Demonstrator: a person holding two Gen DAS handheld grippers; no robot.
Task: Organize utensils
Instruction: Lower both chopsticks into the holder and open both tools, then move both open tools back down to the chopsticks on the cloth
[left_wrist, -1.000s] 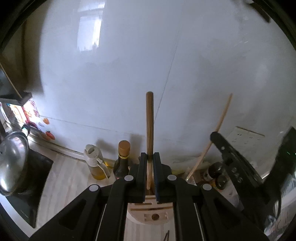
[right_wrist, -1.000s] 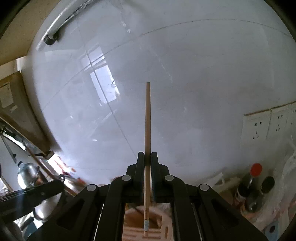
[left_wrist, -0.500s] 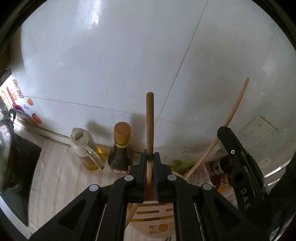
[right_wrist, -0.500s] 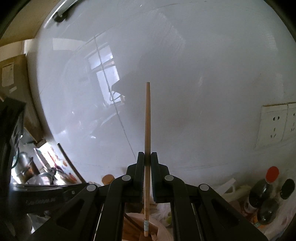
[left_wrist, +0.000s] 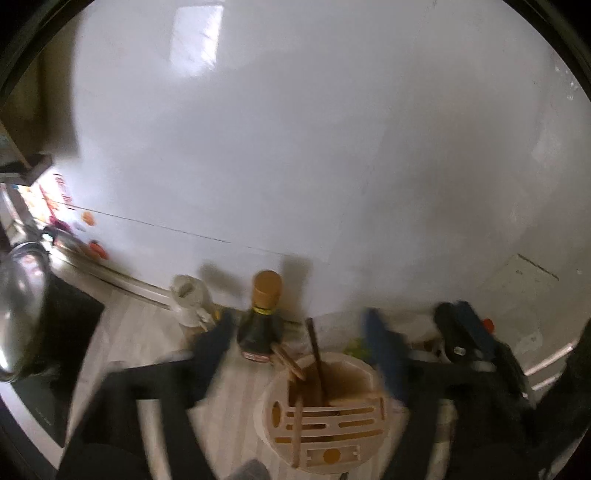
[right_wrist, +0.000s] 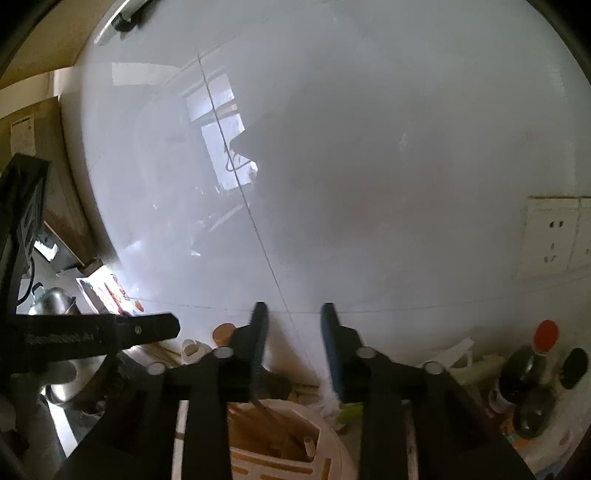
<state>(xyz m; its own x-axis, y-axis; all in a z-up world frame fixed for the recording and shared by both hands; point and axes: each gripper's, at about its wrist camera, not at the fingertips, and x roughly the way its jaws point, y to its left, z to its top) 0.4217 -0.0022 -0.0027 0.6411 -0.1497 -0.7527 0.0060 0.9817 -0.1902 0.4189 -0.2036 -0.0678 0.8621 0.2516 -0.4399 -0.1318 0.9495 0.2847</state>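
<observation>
Both grippers, left gripper (left_wrist: 301, 350) and right gripper (right_wrist: 293, 345), have just been opened and hold nothing, so the wooden utensils (left_wrist: 316, 363) are left standing inside the holder (left_wrist: 369, 373) beneath them.

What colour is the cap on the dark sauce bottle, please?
Orange-tan cap, clearest in the left wrist view.

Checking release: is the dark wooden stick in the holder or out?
In. The dark wooden stick stands inside the holder, between the left gripper's just-opened, empty jaws.
</observation>
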